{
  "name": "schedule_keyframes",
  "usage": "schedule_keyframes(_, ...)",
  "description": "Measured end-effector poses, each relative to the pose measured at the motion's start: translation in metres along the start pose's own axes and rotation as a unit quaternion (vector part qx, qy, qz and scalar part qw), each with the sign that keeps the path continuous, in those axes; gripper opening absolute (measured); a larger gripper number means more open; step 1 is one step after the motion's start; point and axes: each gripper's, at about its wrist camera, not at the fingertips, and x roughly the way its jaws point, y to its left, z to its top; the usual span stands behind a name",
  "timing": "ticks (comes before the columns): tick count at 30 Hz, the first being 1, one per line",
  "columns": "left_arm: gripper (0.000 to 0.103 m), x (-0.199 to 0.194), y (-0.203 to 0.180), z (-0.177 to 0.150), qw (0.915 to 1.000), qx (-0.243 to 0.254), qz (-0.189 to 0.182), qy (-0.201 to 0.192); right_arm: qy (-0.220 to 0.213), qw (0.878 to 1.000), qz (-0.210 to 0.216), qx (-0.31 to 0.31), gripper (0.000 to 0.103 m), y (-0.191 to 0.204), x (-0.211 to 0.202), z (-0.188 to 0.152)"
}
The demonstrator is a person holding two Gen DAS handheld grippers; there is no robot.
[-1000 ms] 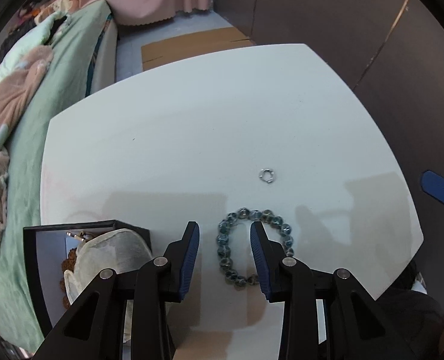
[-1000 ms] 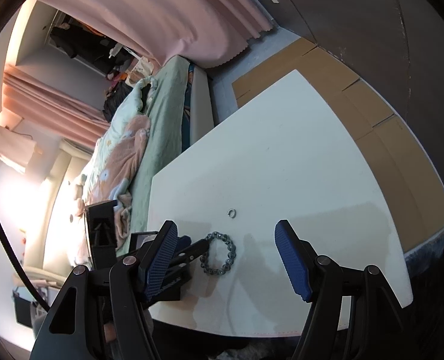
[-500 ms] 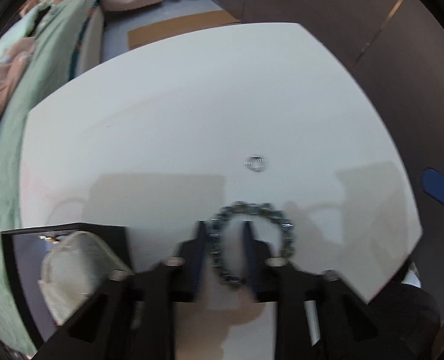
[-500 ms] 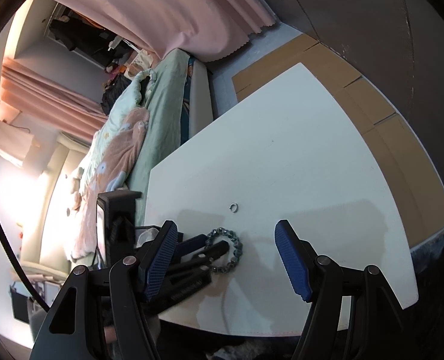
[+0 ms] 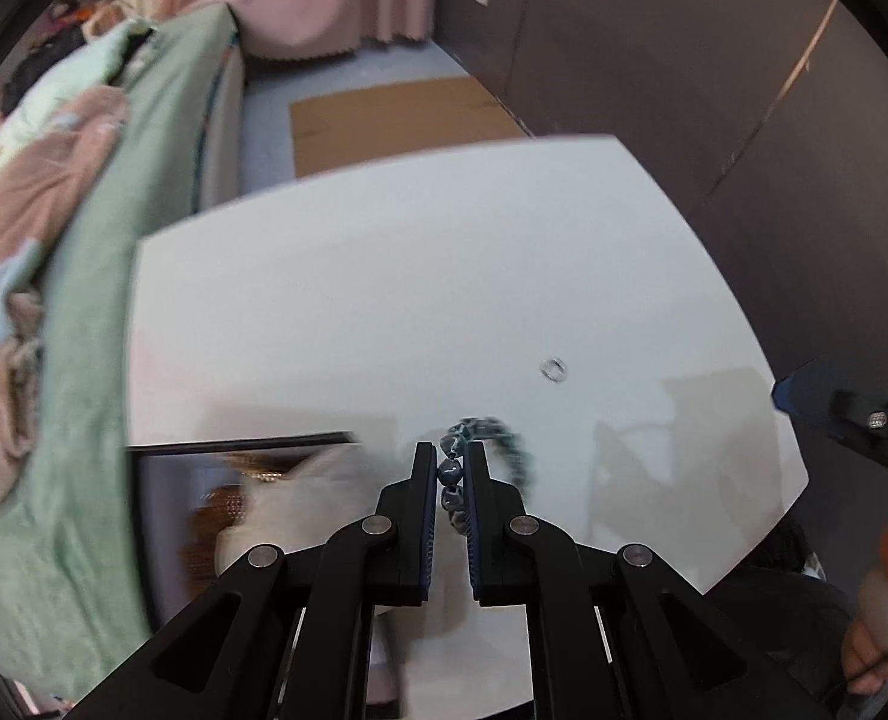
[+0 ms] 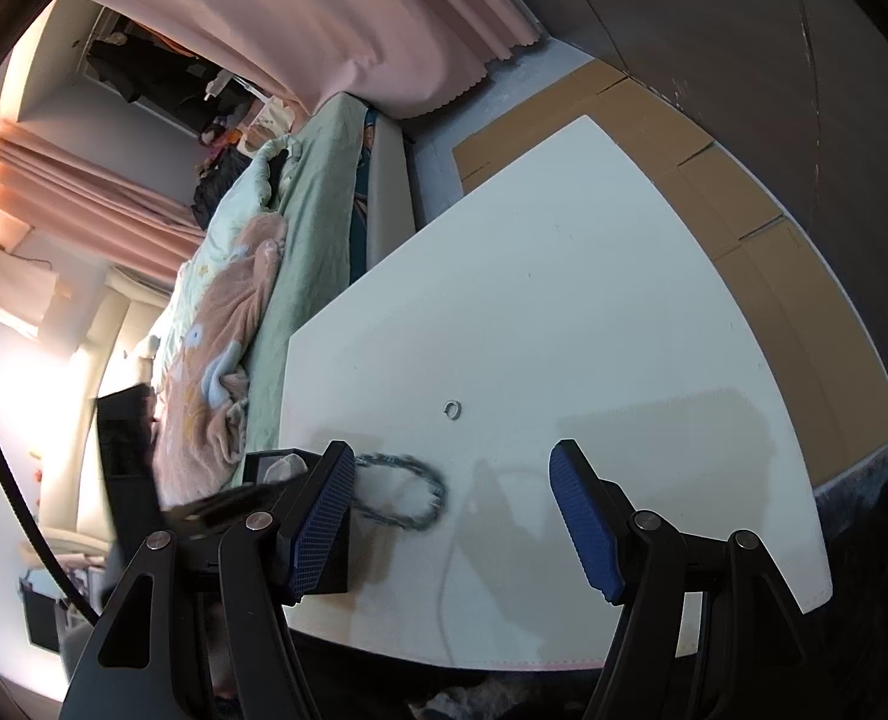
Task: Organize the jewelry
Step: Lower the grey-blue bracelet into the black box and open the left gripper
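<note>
My left gripper (image 5: 449,468) is shut on a blue-grey beaded bracelet (image 5: 492,444) and holds it above the white table (image 5: 414,300); the bracelet's loop hangs blurred to the right of the jaws. It also shows in the right wrist view (image 6: 408,492). A small silver ring (image 5: 554,368) lies on the table further right; it also shows in the right wrist view (image 6: 453,409). A black jewelry box (image 5: 204,480) with a pale pouch and brown beads sits at the table's near left. My right gripper (image 6: 450,516) is open and empty above the table's near edge.
A bed with a green cover and a pink blanket (image 5: 54,240) runs along the table's left side. Cardboard sheets (image 6: 714,180) lie on the floor past the far edge. Dark walls (image 5: 684,60) stand at the right.
My left gripper closed on the bracelet and lifted it off the table, moving left toward the black box. The right gripper stayed open and nearly still.
</note>
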Motion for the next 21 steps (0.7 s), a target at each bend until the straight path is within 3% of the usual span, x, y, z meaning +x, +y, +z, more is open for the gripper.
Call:
schedule_keyframes(10,0.009,-0.047,0.036,-0.005,0.9988,-0.01,0.015,-0.046,0.02,1.0,-0.012,-0.014,0.068,0.016,0.022,-0.003)
schedule_keyframes(21,0.009,-0.07,0.074,-0.017,0.9972,-0.039,0.012,-0.062,0.039,0.999,-0.032,-0.01,0.068,0.024,0.048,-0.004)
